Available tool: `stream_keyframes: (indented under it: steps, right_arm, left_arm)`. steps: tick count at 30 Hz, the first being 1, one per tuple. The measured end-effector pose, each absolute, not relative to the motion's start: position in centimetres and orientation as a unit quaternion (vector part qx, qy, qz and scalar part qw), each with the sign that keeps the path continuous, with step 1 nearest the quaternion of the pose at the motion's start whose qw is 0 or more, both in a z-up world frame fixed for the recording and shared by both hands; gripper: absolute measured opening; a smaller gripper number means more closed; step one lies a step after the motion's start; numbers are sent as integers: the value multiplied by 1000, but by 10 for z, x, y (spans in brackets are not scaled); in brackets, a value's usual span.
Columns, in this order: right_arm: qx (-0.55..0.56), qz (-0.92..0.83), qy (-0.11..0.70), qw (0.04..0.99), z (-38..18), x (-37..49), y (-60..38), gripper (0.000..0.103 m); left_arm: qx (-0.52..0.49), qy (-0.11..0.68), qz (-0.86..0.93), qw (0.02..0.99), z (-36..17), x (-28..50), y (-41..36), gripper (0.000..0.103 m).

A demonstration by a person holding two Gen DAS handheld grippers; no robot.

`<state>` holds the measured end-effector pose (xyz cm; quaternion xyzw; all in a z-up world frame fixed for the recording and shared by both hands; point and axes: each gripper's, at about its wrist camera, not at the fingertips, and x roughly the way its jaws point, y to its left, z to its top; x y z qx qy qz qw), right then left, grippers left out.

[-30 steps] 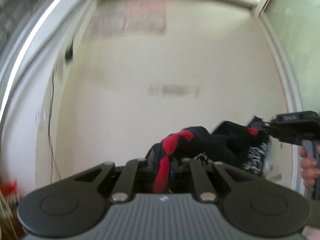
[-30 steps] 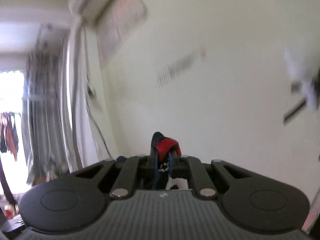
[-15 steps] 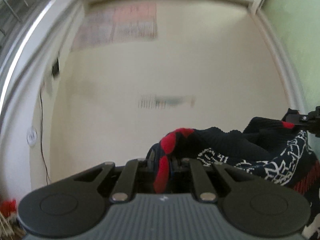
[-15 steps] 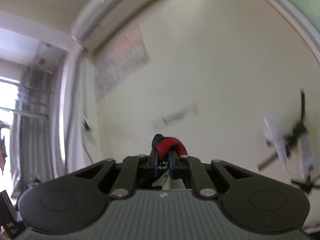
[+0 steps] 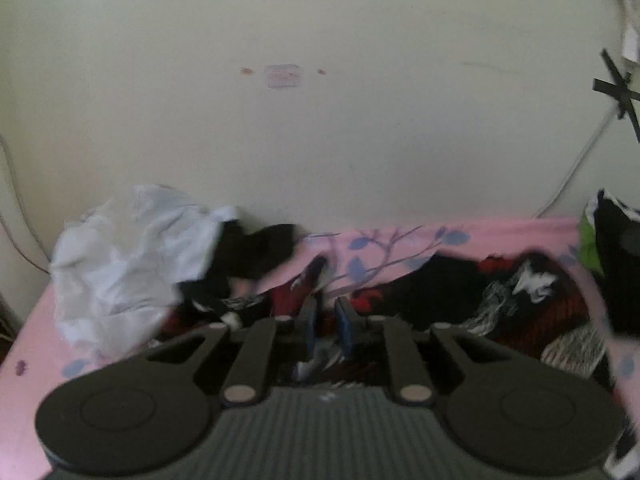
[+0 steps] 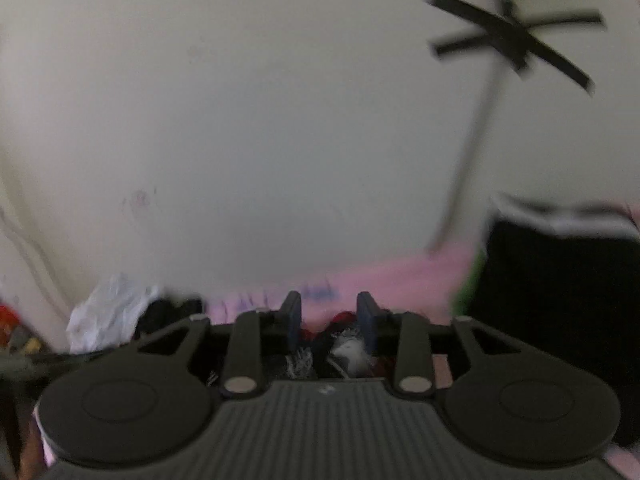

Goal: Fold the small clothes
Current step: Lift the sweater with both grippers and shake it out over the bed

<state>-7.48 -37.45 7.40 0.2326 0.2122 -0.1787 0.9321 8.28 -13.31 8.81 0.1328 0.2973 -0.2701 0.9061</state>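
A black, red and white patterned knit garment (image 5: pixel 472 300) lies spread on the pink floral sheet (image 5: pixel 400 240), blurred by motion. My left gripper (image 5: pixel 328 320) is just above its near edge, jaws a small gap apart, nothing clearly held between them. In the right wrist view my right gripper (image 6: pixel 330 316) is open and empty, with the same garment (image 6: pixel 348 344) lying under and behind its fingers.
A crumpled white garment (image 5: pixel 124 264) and a black one (image 5: pixel 248 256) lie at the back left by the cream wall. A black and green pile (image 5: pixel 612 252) stands at the right edge; it also shows in the right wrist view (image 6: pixel 560 300). Black tape crosses (image 6: pixel 512 40) hold a cable.
Both grippers have dropped from pointing up at the wall to the bed. Both let go of the garment's red-trimmed edge, and the garment now lies on the sheet.
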Motion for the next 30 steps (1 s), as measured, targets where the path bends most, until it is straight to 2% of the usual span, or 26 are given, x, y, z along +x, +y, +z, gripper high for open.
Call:
stream_keyframes:
  steps: [1,6,10,12,13,14,17,19,20,22,25,27,30]
  right_arm:
    - [232,-167,221,932,65,-96,-372,48]
    - [184,-134,287,931,28,-171,-321,47]
    - [144,-136,314,929,6,-188,-277,42]
    - [111,-146,294,938,-2,-200,-259,24]
    - [101,-146,291,940,-1,-202,-252,6]
    - [93,-153,287,941,2,-203,-248,0]
    - [46,-220,257,940,19,-204,-256,0]
    - [-63,-349,217,909,32,-212,-279,0]
    - [-74,-414,201,885,43,-220,-306,0]
    - [-12,-463,189,866,65,-241,-345,0]
    - [82,-367,183,908,84,-264,-348,0]
    - [125,-278,216,928,74,-261,-329,0]
    - [127,-204,266,933,41,-251,-287,0]
  left_arm:
    - [131,287,-270,910,86,74,-116,17]
    - [85,314,-339,883,82,34,-36,28]
    - [52,365,-388,845,62,-1,-3,44]
    - [30,387,-404,828,51,-14,7,46]
    - [23,394,-410,822,46,-20,8,47]
    - [20,399,-411,819,42,-26,10,48]
    - [27,391,-393,832,39,-38,13,49]
    - [16,388,-392,834,43,-42,23,52]
    - [13,386,-391,836,45,-43,26,53]
    - [16,390,-383,837,47,-45,30,54]
    - [8,399,-385,832,42,-44,28,62]
    - [2,407,-392,825,39,-44,19,66]
    - [11,414,-400,817,33,-48,2,67]
